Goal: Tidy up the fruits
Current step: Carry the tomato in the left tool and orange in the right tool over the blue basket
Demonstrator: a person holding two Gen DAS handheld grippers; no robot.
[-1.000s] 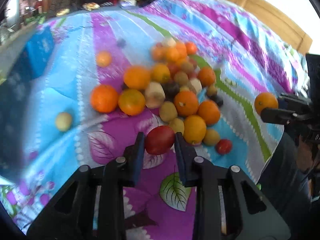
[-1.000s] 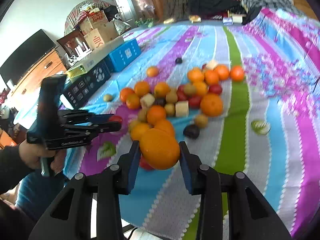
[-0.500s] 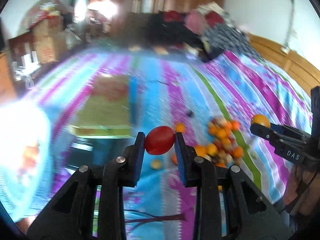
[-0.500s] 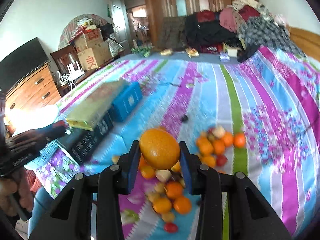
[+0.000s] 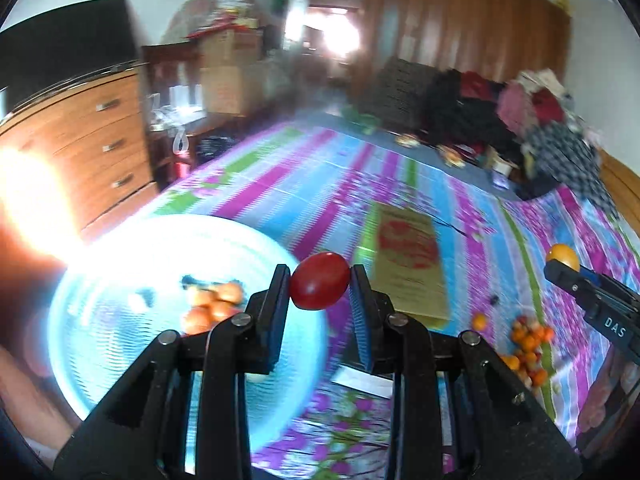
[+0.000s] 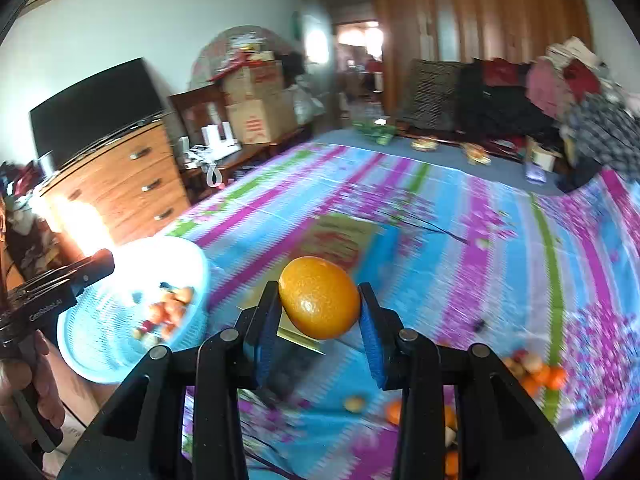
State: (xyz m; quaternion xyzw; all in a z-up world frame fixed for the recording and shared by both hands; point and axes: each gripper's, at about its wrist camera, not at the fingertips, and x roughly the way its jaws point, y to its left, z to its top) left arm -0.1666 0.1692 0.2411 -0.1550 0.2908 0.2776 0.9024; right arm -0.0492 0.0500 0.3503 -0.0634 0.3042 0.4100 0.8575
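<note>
My left gripper (image 5: 320,286) had its fingers (image 5: 276,300) clamped on a tomato (image 5: 319,281): small, oval, glossy deep red, smooth skin, one pale highlight on top. It sat right at the tips, pads touching both sides, held in the air. Behind and below it was the basket (image 5: 120,360), light blue plastic mesh, round, washed out by glare on its left rim. Several oranges (image 5: 210,306) lay in the basket, blurred, with a couple of dark bits I couldn't identify.

My right gripper (image 6: 320,308) had its fingers (image 6: 370,332) closed on an orange (image 6: 319,298): large, round, bright orange, dimpled peel, shiny patch low on the front. It bulged well above the pads, held in the air over the bed (image 6: 460,240). Blue pad lining showed on both fingers.

Bed cover was striped blue, magenta and green with flower print. The fruit pile (image 6: 532,372) stayed on the bed at the lower right of the right view, mostly orange with some red, too blurred to count. A flat yellowish box (image 5: 404,264) lay on the bed between basket and pile. A hand (image 6: 24,396) gripped the left tool's handle in the right view, beside the basket.
</note>
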